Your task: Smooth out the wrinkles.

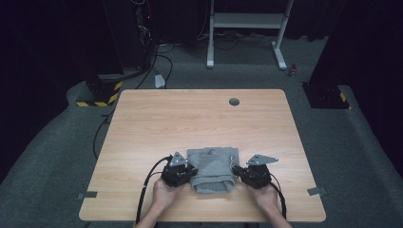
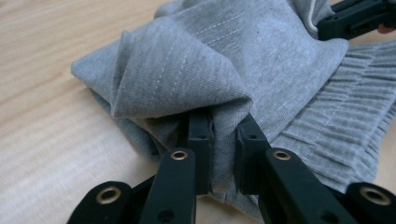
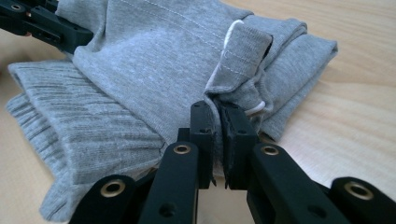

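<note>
- high view: a folded grey garment (image 1: 212,169) lies on the wooden bench (image 1: 199,118), near the edge closest to the person and about midway along it. the left hand-held gripper (image 1: 190,172) sits at the garment's left side and the right hand-held gripper (image 1: 237,171) at its right side, each touching the cloth. a hand (image 1: 165,193) comes in behind the left one and another hand (image 1: 266,194) behind the right. a small round grey cap (image 1: 234,101) sits in the bench on the far side of the garment, well apart from it.
- left gripper view: the left hand-held gripper (image 2: 224,140) has its jaws drawn narrow, clamped on a bunched fold of the grey garment (image 2: 210,70) (the fold humps up just above the jaw tips). the garment's ribbed band (image 2: 345,130) lies to the right of the jaws, resting on the bench (image 2: 46,116).
- right gripper view: the right hand-held gripper (image 3: 218,126) is nearly closed, pinching a thin edge of the grey garment (image 3: 154,60) beside a white drawstring (image 3: 254,108). the ribbed band (image 3: 70,126) spreads to the left of the jaws.
</note>
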